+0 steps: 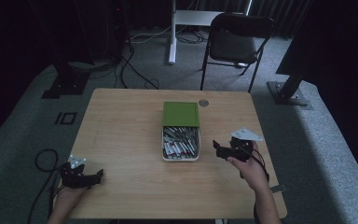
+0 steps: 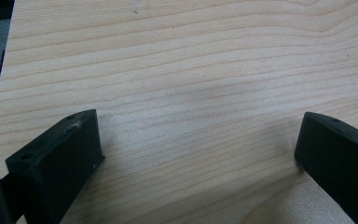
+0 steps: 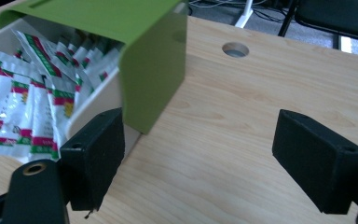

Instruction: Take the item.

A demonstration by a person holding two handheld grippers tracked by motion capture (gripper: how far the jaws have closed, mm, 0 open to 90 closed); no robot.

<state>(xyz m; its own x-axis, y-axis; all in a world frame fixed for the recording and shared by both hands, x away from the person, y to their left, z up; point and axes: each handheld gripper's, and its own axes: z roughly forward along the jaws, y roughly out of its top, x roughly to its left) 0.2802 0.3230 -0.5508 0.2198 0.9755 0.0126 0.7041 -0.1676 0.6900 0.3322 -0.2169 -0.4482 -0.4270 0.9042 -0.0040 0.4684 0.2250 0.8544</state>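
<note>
Green lid (image 3: 121, 42) half covers the white box (image 1: 180, 157) just left of the wide-open right gripper (image 3: 200, 158), probably to expose sachets (image 3: 23, 98), while the left gripper (image 2: 200, 154), open too, waits far away.

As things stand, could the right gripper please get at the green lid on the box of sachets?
Probably yes. The right gripper is open beside the box, and bare table lies between it and the green lid, which half covers the sachets.
</note>
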